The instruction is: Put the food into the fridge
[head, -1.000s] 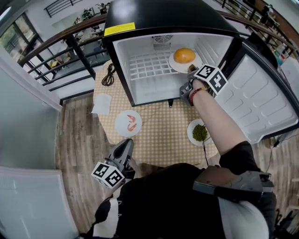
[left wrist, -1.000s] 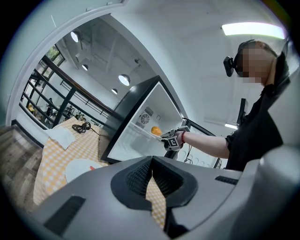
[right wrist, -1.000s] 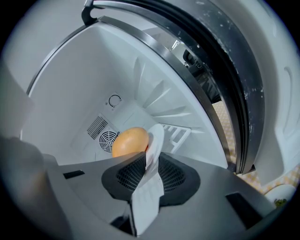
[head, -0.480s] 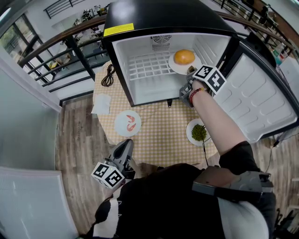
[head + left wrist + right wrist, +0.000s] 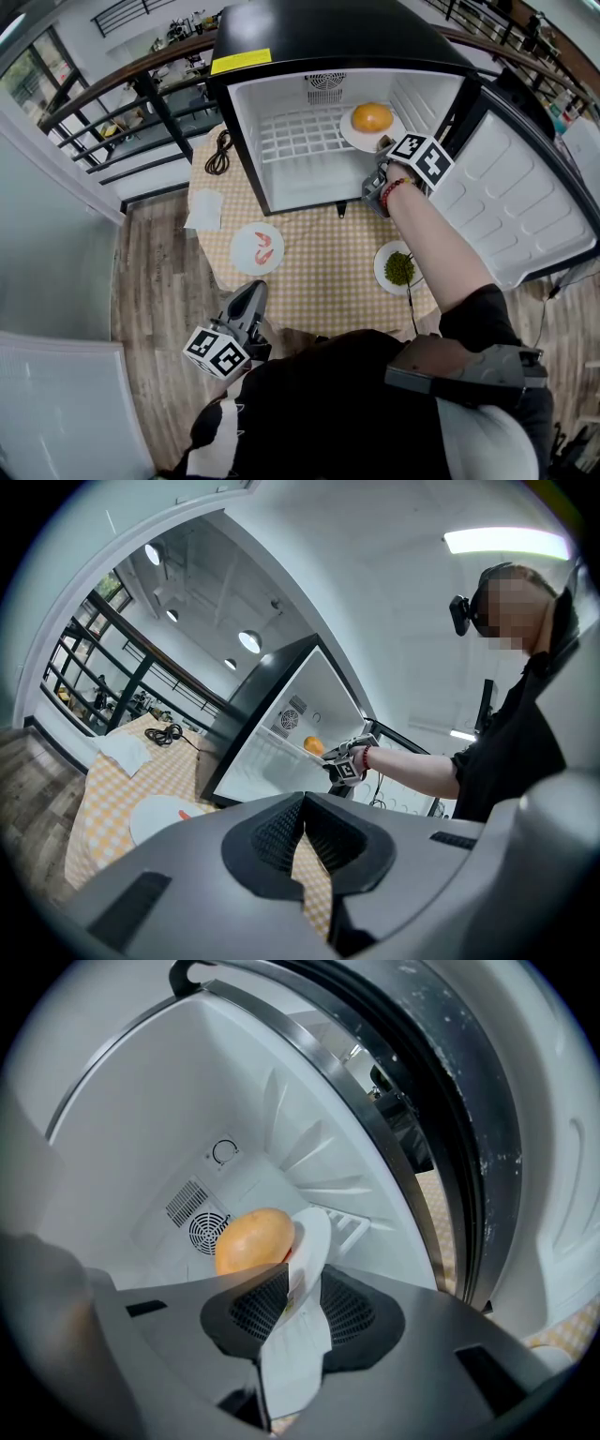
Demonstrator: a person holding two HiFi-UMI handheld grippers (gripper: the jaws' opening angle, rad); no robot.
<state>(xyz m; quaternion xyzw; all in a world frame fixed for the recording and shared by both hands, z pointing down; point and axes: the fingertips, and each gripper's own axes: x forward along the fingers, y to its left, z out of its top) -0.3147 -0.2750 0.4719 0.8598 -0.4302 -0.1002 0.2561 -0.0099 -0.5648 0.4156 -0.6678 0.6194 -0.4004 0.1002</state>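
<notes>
A white plate point(image 5: 352, 137) with a round orange food point(image 5: 372, 116) lies on the wire shelf point(image 5: 298, 133) at the right side of the open black fridge point(image 5: 328, 37). My right gripper point(image 5: 383, 146) reaches in at its near rim. In the right gripper view the plate's rim point(image 5: 309, 1241) stands between the opening jaws of that gripper point(image 5: 302, 1283), the orange food point(image 5: 253, 1239) just beyond. My left gripper point(image 5: 251, 292) hangs low near the table's front edge, shut and empty point(image 5: 304, 799). A plate of shrimp point(image 5: 257, 247) and a plate of greens point(image 5: 399, 267) sit on the checked table.
The fridge door point(image 5: 525, 197) swings open to the right, close beside my right arm. A black cable point(image 5: 218, 150) and a white napkin point(image 5: 204, 208) lie at the table's left. Railings and a wooden floor surround the table.
The plate with the orange food has shifted very slightly deeper onto the shelf with my right gripper. The left gripper has not moved.
</notes>
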